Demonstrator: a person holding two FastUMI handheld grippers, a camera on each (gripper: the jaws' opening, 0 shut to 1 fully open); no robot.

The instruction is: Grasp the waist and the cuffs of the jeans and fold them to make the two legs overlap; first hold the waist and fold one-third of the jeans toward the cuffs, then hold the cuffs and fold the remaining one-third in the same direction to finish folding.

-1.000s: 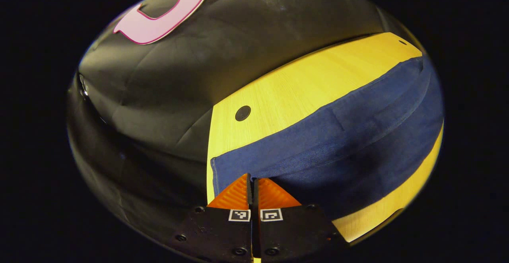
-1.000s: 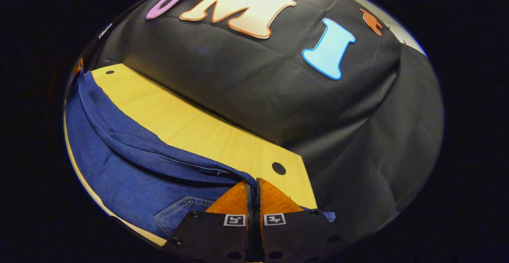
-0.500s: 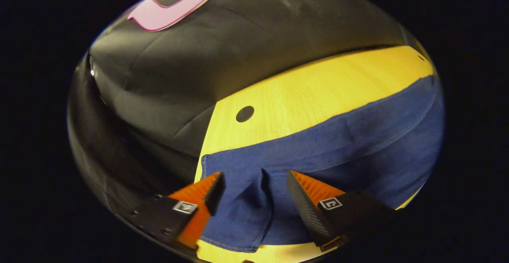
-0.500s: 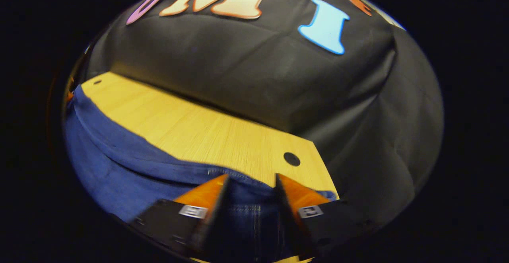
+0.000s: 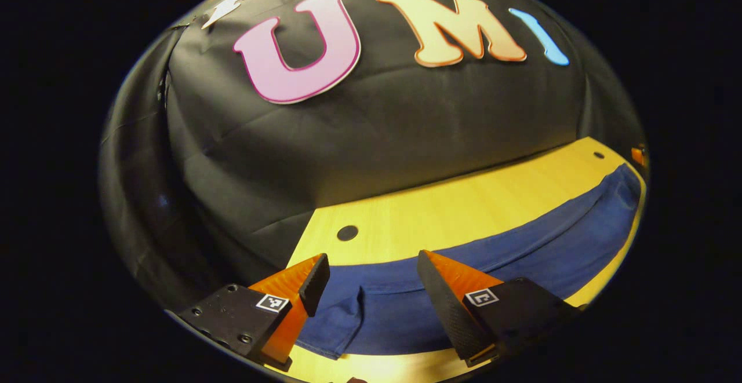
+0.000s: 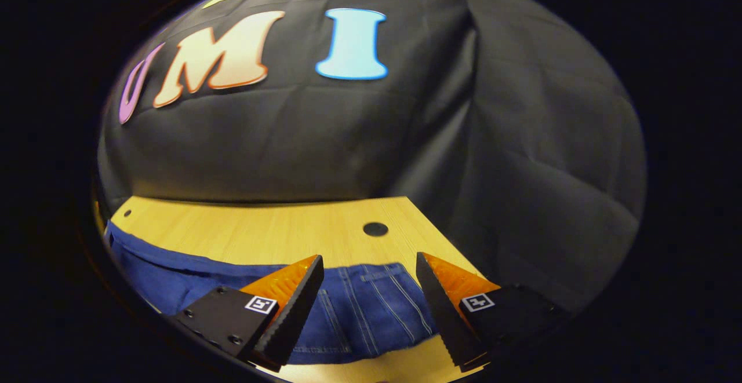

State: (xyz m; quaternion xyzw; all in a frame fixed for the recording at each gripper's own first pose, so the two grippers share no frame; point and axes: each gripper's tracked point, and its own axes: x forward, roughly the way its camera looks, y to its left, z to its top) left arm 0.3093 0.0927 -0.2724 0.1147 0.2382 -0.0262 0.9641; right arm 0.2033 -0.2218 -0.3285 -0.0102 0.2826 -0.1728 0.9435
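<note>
Dark blue jeans [image 5: 522, 261] lie flat in a long strip across the yellow wooden table [image 5: 464, 209], the legs lying one on the other. In the left gripper view the cuff end [image 5: 348, 325] rests under my left gripper [image 5: 371, 276], which is open and raised above the cloth. In the right gripper view the waist end [image 6: 371, 307], with its stitched waistband, lies below my right gripper [image 6: 368, 278], also open and holding nothing. Orange fingers [image 6: 290, 284] stand wide apart.
The table has round dark holes near its corners [image 5: 347, 233] [image 6: 375, 229]. Black cloth walls stand close behind the table's far edge and around its ends. Bare wood [image 6: 261, 232] runs between the jeans and the back wall.
Both grippers were shut on the jeans a second ago; they have opened, let the cloth drop flat, and lifted and tilted up away from it.
</note>
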